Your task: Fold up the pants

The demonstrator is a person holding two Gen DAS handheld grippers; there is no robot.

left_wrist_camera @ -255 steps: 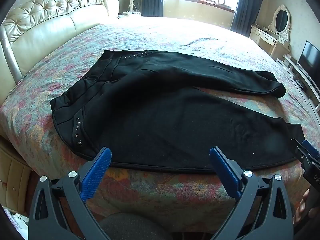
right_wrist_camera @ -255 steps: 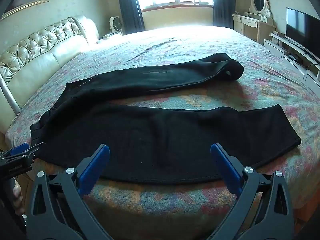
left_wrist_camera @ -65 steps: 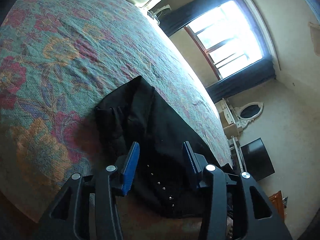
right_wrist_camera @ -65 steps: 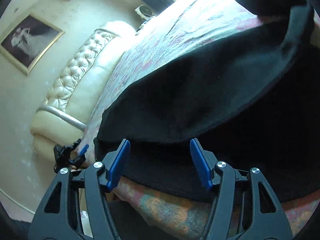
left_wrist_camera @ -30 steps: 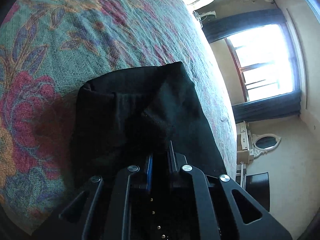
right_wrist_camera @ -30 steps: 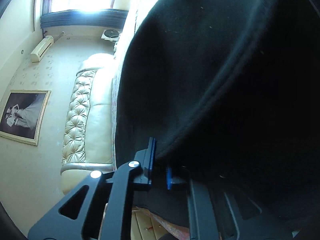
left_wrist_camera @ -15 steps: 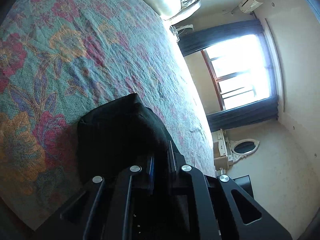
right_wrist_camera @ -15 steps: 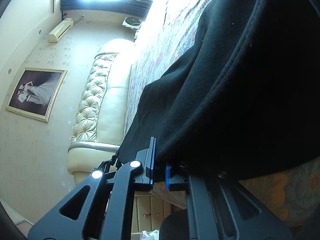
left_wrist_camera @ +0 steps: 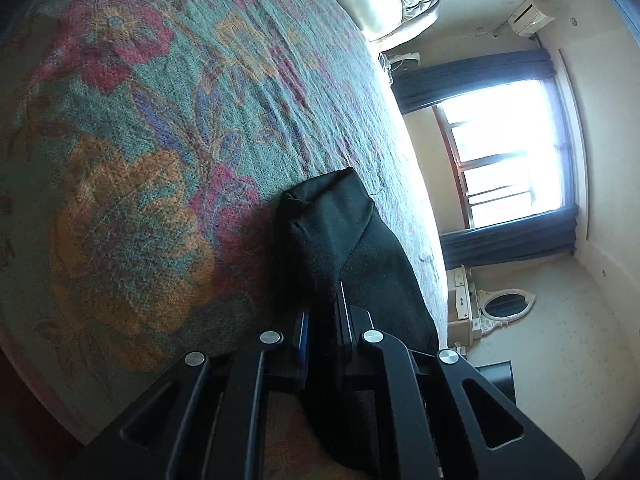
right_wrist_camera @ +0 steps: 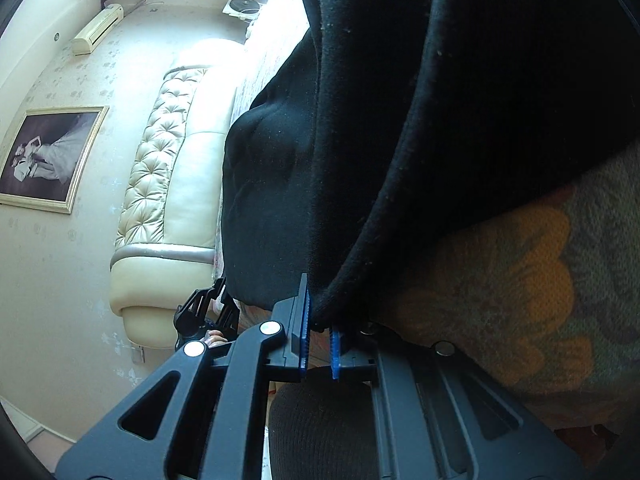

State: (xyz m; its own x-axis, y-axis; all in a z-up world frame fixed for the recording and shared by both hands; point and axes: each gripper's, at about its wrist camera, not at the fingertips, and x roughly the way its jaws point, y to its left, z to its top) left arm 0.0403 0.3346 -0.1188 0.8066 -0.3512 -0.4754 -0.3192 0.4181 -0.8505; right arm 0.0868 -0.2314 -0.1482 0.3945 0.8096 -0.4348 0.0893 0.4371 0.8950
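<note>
The black pants (left_wrist_camera: 344, 240) lie on the floral bedspread (left_wrist_camera: 132, 128). My left gripper (left_wrist_camera: 322, 320) is shut on the waist end of the pants, and the cloth bunches up and rises just beyond the jaws. My right gripper (right_wrist_camera: 320, 320) is shut on the hem edge of the pants (right_wrist_camera: 440, 120), which is lifted and hangs across most of the right wrist view. The left gripper (right_wrist_camera: 204, 312) also shows small in the right wrist view, at the far end of the cloth.
A cream tufted headboard (right_wrist_camera: 168, 168) runs along the bed's far side, with a framed picture (right_wrist_camera: 44, 156) on the wall. A bright window with dark curtains (left_wrist_camera: 508, 152) and a white dressing table (left_wrist_camera: 492, 304) stand beyond the bed. The bedspread edge (right_wrist_camera: 520, 300) is close under my right gripper.
Both grippers stay shut on the pants. The left has pulled the waist end back, so more bedspread shows. The right has lifted the hem higher, and the cloth now fills its view.
</note>
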